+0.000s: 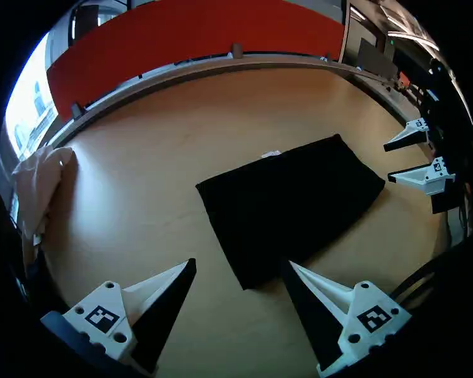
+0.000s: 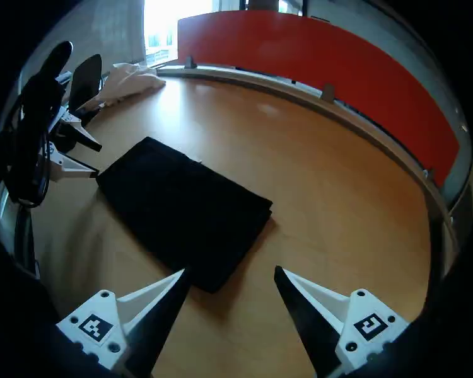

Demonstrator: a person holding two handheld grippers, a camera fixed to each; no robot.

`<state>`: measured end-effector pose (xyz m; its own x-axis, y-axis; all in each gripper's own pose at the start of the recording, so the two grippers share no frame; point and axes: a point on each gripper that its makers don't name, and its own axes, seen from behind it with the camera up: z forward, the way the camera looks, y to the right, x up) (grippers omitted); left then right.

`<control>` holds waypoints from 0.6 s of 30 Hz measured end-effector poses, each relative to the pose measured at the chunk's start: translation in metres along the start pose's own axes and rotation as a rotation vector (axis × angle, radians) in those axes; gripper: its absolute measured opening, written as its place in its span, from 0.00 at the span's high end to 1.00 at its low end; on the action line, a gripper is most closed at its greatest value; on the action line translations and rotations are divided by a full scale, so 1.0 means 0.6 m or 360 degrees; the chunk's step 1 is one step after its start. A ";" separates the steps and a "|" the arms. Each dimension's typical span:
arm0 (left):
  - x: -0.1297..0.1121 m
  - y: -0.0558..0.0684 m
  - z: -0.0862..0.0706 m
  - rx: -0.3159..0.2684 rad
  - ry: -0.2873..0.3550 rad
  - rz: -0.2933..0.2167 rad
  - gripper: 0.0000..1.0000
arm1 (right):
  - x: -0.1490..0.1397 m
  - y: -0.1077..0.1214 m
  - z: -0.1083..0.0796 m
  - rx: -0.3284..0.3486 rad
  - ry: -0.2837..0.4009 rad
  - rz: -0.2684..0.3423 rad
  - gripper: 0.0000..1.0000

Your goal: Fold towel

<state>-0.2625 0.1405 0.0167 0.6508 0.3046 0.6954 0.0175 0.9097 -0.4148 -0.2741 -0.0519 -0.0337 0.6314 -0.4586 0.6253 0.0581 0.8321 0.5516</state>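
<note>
left gripper [image 1: 239,268]: jaws wide apart, nothing pinched. One corner of the towel [image 1: 290,208] sits in the gap just ahead of the tips, slightly toward the right finger. From there the towel's long edge runs ahead and to the right, ending at the right gripper [image 1: 386,164]. Its jaws are spread too, tips just beside that far corner.

right gripper view agrees: right gripper [image 2: 230,271] jaws open and empty, towel [image 2: 186,211] corner in the gap, closer to the left finger. Long edge runs ahead-left to the left gripper [image 2: 98,160].

So there's one gripper at each end of the same long edge, neither nearer than the other. The towel is black and lies flat on the table [image 1: 173,138]. It looks already doubled, with a thick layered edge. Can't tell if the tips touch fabric.

My read: close on both corners next, then carry that edge across the short axis to the opposite long edge. Risk: pinching the top layer only.
</note>
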 end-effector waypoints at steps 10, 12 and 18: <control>-0.020 -0.009 -0.022 0.0042 0.0023 -0.0086 0.01 | 0.002 -0.009 0.004 0.0052 0.0002 -0.0059 0.00; -0.024 -0.011 -0.028 0.0055 0.0029 -0.0103 0.01 | 0.003 -0.013 0.005 0.0068 0.0002 -0.0080 0.00; -0.041 -0.015 -0.042 0.0088 0.0042 -0.0159 0.02 | 0.005 -0.023 0.011 0.0113 0.0006 -0.0132 0.00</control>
<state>-0.2595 0.1176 -0.0114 0.6678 0.2050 0.7156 0.0419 0.9494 -0.3111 -0.2781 -0.0669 -0.0354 0.6297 -0.5234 0.5740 0.0552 0.7672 0.6390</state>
